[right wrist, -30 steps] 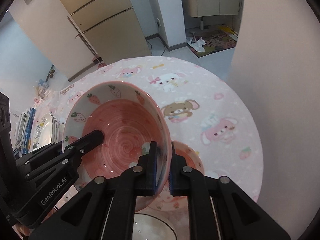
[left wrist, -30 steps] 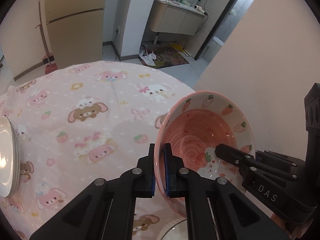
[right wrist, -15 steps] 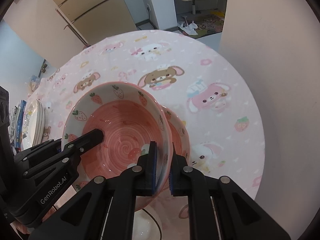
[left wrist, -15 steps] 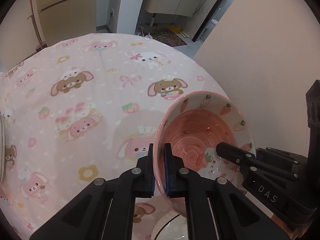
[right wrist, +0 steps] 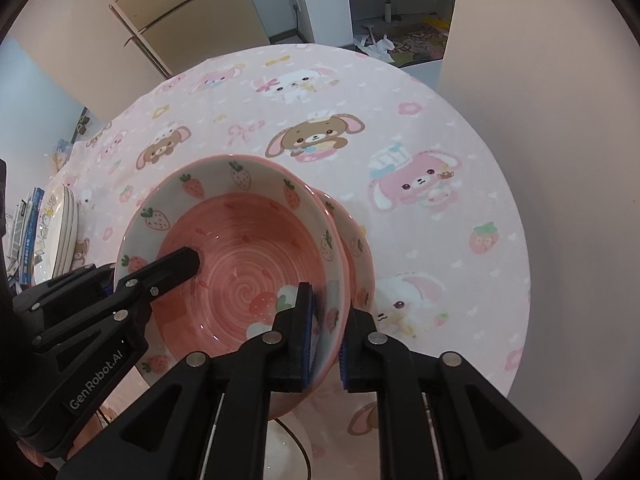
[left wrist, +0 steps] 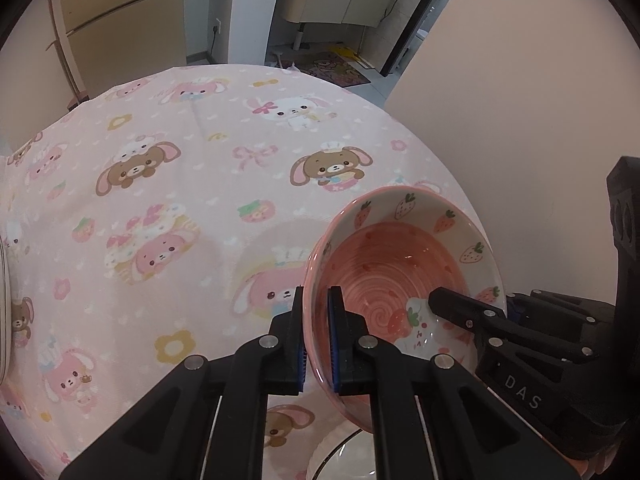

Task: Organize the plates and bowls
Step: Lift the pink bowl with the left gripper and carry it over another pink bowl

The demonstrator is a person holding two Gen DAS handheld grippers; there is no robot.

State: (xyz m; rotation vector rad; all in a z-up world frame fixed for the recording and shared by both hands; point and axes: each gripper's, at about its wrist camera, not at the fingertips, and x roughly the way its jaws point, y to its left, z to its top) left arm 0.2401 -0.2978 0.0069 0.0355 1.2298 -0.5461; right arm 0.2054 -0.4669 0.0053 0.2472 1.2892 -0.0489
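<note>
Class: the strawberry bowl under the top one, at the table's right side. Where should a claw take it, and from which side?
Take the lower bowl by its thin rim, one finger inside and one outside, coming from above on the right. Only that edge shows; the top bowl covers the rest, so it probably must go first.

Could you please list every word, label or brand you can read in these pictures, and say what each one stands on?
"DAS": on the body of the right hand-held gripper.
"GenRobot.AI": on the body of the left hand-held gripper.
Small marks beside the strawberry inside the pink bowl: too small to read.
Spines of the books past the table's edge: blurred, unreadable.
</note>
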